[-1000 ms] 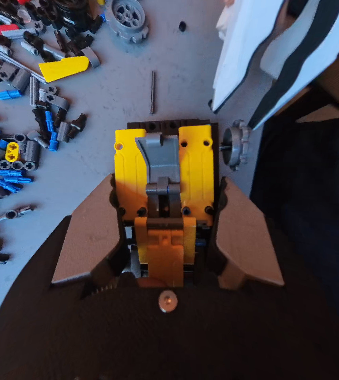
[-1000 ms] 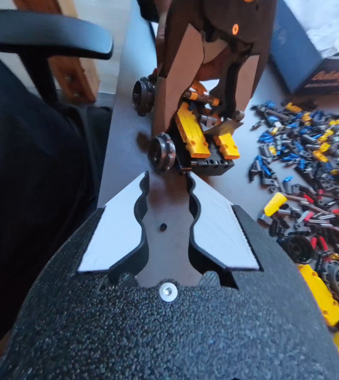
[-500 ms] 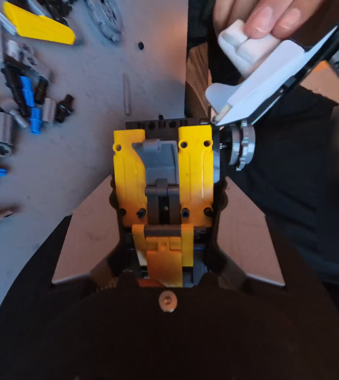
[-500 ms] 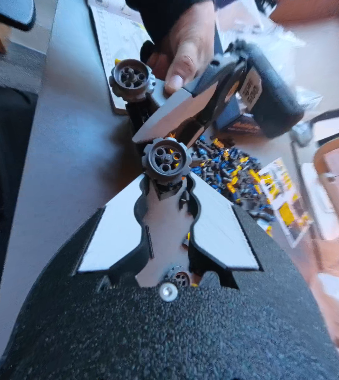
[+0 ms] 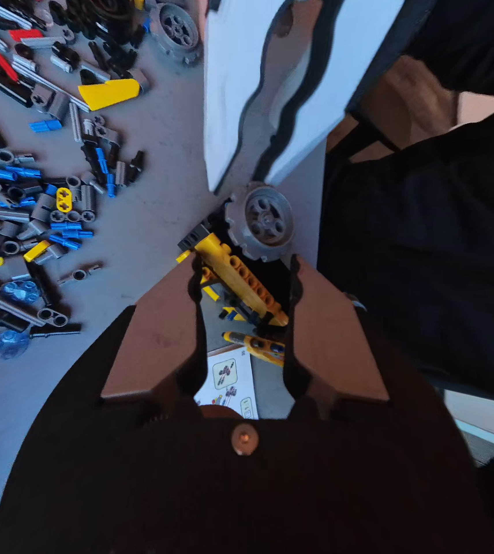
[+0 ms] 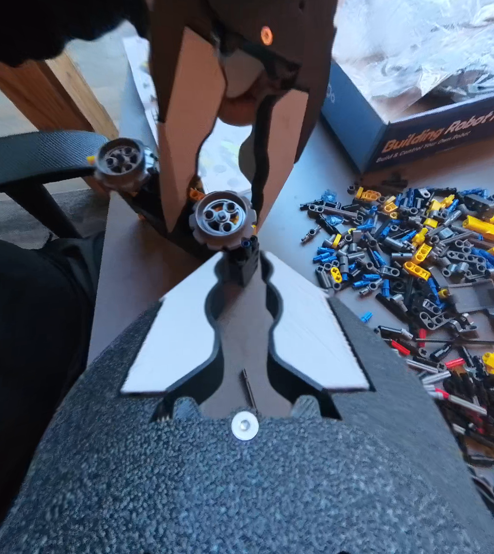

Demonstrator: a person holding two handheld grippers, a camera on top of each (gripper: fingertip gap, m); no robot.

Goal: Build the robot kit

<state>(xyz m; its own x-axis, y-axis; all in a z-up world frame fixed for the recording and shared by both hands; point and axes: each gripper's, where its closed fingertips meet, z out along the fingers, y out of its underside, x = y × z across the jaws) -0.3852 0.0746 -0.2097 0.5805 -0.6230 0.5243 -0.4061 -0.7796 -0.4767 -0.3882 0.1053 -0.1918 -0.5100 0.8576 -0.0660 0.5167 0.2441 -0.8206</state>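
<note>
A small brick vehicle model (image 5: 239, 278) of yellow beams on a black frame, with grey wheels (image 5: 266, 220), is tilted on its side above the grey table. My left gripper (image 5: 244, 260) has brown fingers on either side of it. The yellow beam runs slantwise from one finger to the other, so the gripper is shut on the model. My right gripper (image 6: 239, 254) has white fingers and is shut on the model's black end (image 6: 241, 269), just under the near wheel (image 6: 221, 221). A second wheel (image 6: 120, 162) sticks out to the left. The right gripper also shows in the left wrist view (image 5: 239, 186).
A pile of loose blue, grey, black and yellow parts (image 6: 404, 254) lies on the table (image 5: 156, 209). A dark blue box (image 6: 419, 132) stands behind it. An instruction booklet (image 5: 230, 380) lies under the model, and a thin axle (image 6: 248, 389) under my right gripper. A chair armrest (image 6: 30, 159) is beyond the table edge. It is some 11 cm from my right tips to the thin axle (image 6: 248, 389).
The model has turned from flat to on its side, wheel face up. My right gripper has moved in and closed on its black end. My left fingers stand closer together.
</note>
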